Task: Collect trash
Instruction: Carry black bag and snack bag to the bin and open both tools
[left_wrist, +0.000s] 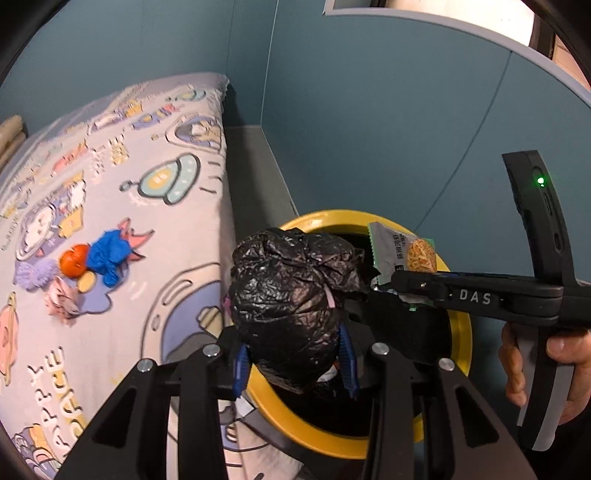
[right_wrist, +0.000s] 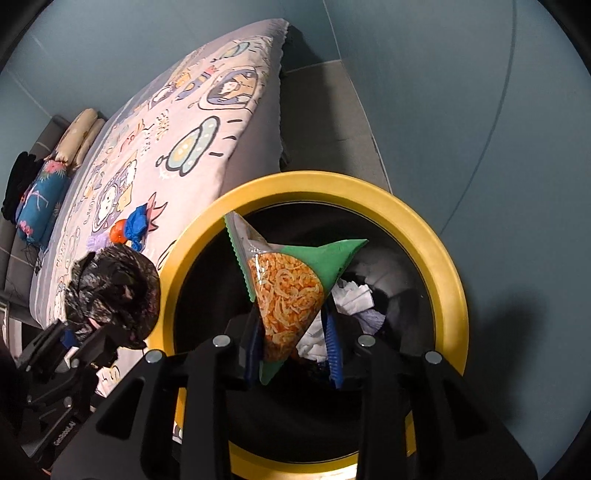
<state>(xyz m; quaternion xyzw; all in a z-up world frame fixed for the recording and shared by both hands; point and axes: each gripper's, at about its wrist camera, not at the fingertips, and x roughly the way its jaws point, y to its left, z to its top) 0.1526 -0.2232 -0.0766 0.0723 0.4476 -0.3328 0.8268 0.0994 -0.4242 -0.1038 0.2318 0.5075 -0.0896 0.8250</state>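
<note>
A crumpled black plastic bag (left_wrist: 291, 295) sits between the blue pads of my left gripper (left_wrist: 295, 354), which is shut on it at the near rim of the yellow-rimmed bin (left_wrist: 295, 413). In the right wrist view that bag (right_wrist: 114, 288) hangs just left of the bin (right_wrist: 436, 258). My right gripper (right_wrist: 293, 347) is over the bin's mouth. A green and clear snack packet (right_wrist: 284, 288) of orange strips stands between its fingers, leaning on the left pad, with a gap to the right pad. The packet (left_wrist: 402, 251) also shows at the right gripper's tips (left_wrist: 395, 284).
White tissues (right_wrist: 351, 295) and dark scraps lie inside the bin. On the cartoon bedspread (left_wrist: 147, 155) lie a blue crumpled piece (left_wrist: 109, 254), an orange ball (left_wrist: 74, 260), a purple tuft (left_wrist: 35, 275) and pink paper (left_wrist: 61, 301). Blue walls close the corner. A hand (left_wrist: 569, 369) holds the right gripper.
</note>
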